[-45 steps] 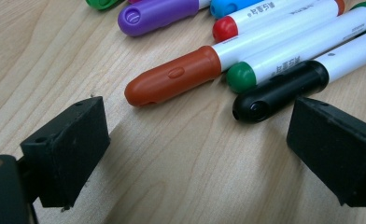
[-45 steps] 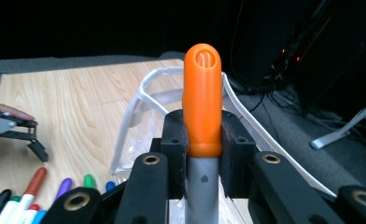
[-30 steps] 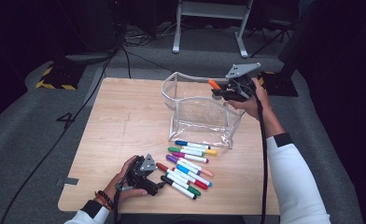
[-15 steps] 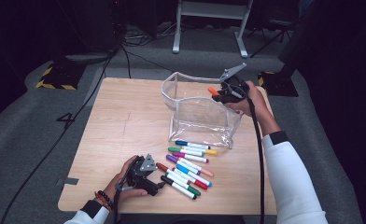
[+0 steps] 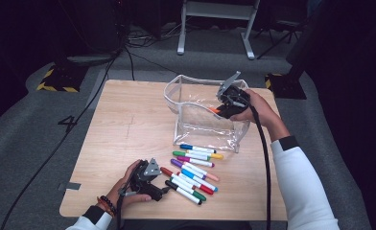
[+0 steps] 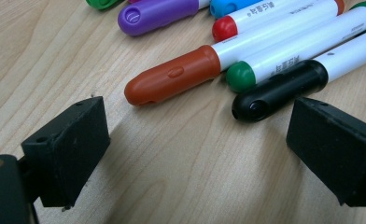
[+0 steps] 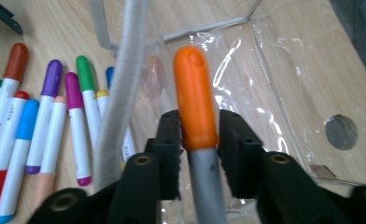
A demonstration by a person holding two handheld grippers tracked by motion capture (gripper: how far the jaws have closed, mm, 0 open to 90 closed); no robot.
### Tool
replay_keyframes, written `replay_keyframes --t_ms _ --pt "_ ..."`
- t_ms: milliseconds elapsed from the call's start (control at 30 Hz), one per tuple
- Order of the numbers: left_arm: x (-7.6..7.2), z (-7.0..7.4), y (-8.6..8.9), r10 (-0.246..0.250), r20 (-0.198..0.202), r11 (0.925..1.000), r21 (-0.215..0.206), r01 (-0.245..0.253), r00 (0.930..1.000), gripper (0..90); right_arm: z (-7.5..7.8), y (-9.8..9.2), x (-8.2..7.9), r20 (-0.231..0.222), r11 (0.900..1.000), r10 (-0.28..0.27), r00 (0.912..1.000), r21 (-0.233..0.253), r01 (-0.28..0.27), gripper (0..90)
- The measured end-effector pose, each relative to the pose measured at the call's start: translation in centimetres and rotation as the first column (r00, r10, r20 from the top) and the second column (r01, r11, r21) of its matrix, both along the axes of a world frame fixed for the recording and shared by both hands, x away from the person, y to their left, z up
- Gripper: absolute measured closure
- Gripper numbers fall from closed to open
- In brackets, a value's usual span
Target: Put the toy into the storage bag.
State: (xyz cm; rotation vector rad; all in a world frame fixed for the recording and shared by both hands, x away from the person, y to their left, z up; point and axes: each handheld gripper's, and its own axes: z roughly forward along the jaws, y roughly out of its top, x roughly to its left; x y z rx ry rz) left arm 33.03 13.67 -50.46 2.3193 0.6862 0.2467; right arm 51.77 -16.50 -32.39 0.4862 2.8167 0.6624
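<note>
Orange-capped marker [image 7: 194, 105] sits clamped between the jaws of your right gripper [image 5: 223, 108], cap pointing away from your hand and grey barrel running back toward it. In the right gripper view the two black jaws press against the cap's lower end on both sides. You are holding this marker at the open top of the clear plastic pouch [image 5: 201, 120], which stands upright on the far right part of the wooden table [image 5: 128, 124]. From the high view, the orange tip shows just at the pouch's right rim; whether it is already below the rim is hard to tell.

Your left gripper [image 5: 150, 184] rests low near the front edge of the table, with its jaws spread wide and nothing between them. In the left gripper view, a black-capped marker [image 6: 277, 88] lies just beside the right-hand jaw, and a brown-capped marker [image 6: 176, 80] lies ahead, between the jaws but beyond them.

These belong to a loose row of markers [image 5: 193, 167] lying flat on the table in front of the pouch, with green, purple, blue, red and yellow caps among them, touching or nearly touching.
</note>
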Motion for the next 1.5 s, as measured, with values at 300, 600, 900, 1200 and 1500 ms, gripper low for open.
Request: replay_keyframes --t_ms 300,600,900,1200,1500 --pt "0.0 0.0 0.0 -0.001 0.000 1.0000 0.000 0.001 1.0000 6.1 1.1 -1.8 -0.7 0.105 0.987 -0.095 0.9899 0.139 0.080 48.4" --pt "0.0 0.0 0.0 0.000 0.000 1.0000 0.000 0.000 1.0000 6.1 3.3 -5.7 -3.5 0.179 0.931 -0.150 0.9724 0.355 0.078 42.0" --pt "0.0 0.0 0.0 -0.002 0.001 1.0000 0.000 0.002 1.0000 6.1 3.3 -8.4 -8.3 0.229 0.900 -0.136 0.9639 0.436 0.023 43.1" --pt "-0.1 0.0 0.0 -0.002 0.003 1.0000 -0.001 0.002 1.0000 6.1 -1.4 -10.0 -13.3 0.200 0.890 -0.092 0.9754 0.455 -0.009 46.0" --pt "-0.1 0.0 0.0 -0.002 0.002 1.0000 -0.001 0.002 1.0000 6.1 -7.2 -9.5 -15.5 0.143 0.907 -0.062 0.9878 0.422 -0.004 52.8"
